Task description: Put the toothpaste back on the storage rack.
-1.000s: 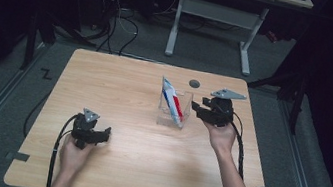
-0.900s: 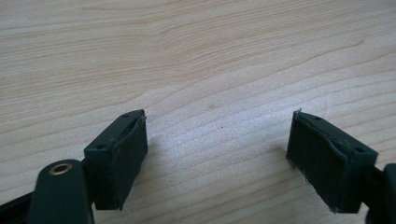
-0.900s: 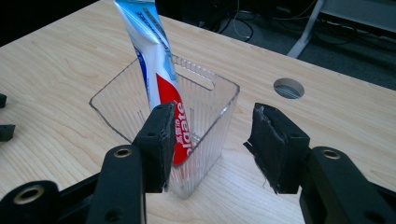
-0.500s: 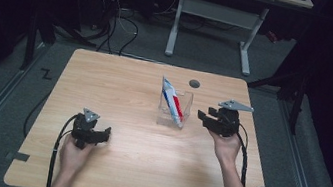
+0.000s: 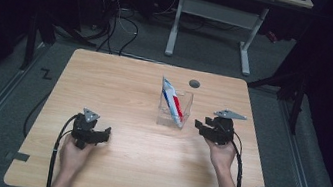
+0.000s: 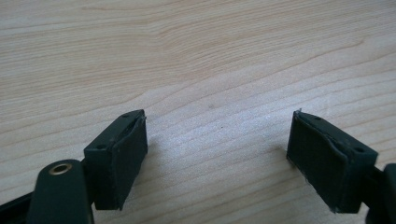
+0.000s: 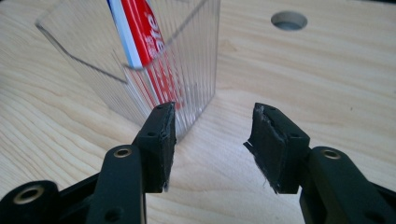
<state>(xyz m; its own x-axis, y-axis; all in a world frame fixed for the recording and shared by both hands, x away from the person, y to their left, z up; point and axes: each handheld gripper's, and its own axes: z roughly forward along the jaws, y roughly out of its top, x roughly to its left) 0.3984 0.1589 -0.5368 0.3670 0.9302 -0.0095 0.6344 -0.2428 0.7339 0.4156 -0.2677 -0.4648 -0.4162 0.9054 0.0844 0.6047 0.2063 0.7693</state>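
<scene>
change: right gripper (image 5: 202, 126) has drawn back from the clear box (image 5: 174, 109), now lower.
right fingers (image 7: 161, 140): half open, empty; box just ahead-left.
left gripper (image 5: 99, 135): wide open, empty, over bare worktop (image 5: 143, 161).
advice: retreat straight, so the toothpaste tube (image 5: 172, 100) stays propped.

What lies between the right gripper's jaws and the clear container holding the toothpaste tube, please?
Nothing: in the right gripper view, bare table separates the right gripper from the clear container.

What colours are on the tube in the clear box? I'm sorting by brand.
Red, white and blue tube, clearest in the right gripper view.
</scene>
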